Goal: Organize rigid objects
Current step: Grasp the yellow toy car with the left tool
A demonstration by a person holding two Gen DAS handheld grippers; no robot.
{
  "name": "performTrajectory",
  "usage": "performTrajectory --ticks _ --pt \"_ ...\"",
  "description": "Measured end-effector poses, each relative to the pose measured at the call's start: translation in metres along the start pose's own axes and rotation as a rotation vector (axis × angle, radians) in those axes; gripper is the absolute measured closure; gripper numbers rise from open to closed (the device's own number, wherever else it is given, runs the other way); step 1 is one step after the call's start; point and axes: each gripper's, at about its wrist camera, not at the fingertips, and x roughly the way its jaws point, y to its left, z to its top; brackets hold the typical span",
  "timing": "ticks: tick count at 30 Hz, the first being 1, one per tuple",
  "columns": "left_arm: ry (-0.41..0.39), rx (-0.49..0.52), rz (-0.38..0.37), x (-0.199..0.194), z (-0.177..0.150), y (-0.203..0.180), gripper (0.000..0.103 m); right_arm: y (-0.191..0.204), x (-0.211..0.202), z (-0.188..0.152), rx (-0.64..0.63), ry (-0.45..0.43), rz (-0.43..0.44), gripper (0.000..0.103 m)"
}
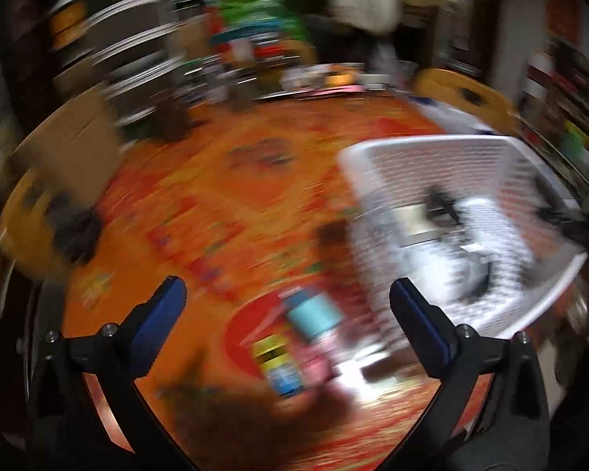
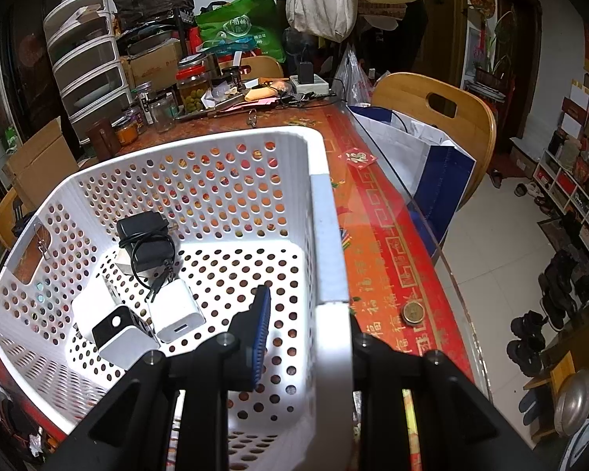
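The left wrist view is motion-blurred. My left gripper is open and empty above the orange table, with a teal-capped pink item and a yellow-and-blue package lying between and below its fingers. The white perforated basket stands to its right. My right gripper is shut on the basket's near right wall; one finger is inside, the other is hidden outside. Inside lie a black adapter with cable, a white charger and a black-and-white cube charger.
A coin lies on the red table runner right of the basket. Jars, a power strip and clutter fill the table's far side. A wooden chair with a paper bag stands right; another chair sits left.
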Motion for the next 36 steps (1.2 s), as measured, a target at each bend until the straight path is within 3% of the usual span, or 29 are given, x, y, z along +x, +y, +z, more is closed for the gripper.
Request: performTrajectory --ticks 5,9,14,20,23,27,30,36 --pt "0.12 -0.06 -0.008 0.036 -0.06 0.036 0.001 -0.001 0.0 0.0 -0.001 0.002 -0.002 0.079" --pt "0.167 -0.081 -0.003 0.059 -0.082 0.036 0.007 0.0 0.0 0.001 0.001 0.004 -0.006 0.079" --pt "0.174 -0.055 0.011 0.078 -0.094 0.023 0.007 -0.002 0.0 0.003 0.003 0.007 -0.014 0.079" --pt "0.168 -0.091 0.008 0.095 -0.083 0.019 0.011 -0.001 0.0 0.002 0.003 0.005 -0.012 0.079" --pt "0.157 -0.112 -0.012 0.095 -0.077 0.02 0.024 -0.002 0.0 0.002 0.002 0.002 -0.008 0.079" --pt "0.138 -0.091 -0.031 0.088 -0.075 0.013 0.074 -0.003 0.0 0.001 0.0 0.0 -0.005 0.079" --pt "0.125 -0.104 -0.032 0.082 -0.077 0.012 0.076 -0.003 0.0 0.001 0.0 -0.001 -0.005 0.079" --pt "0.0 -0.106 0.025 0.044 -0.064 0.024 0.076 -0.003 -0.001 0.001 -0.002 0.0 -0.005 0.079"
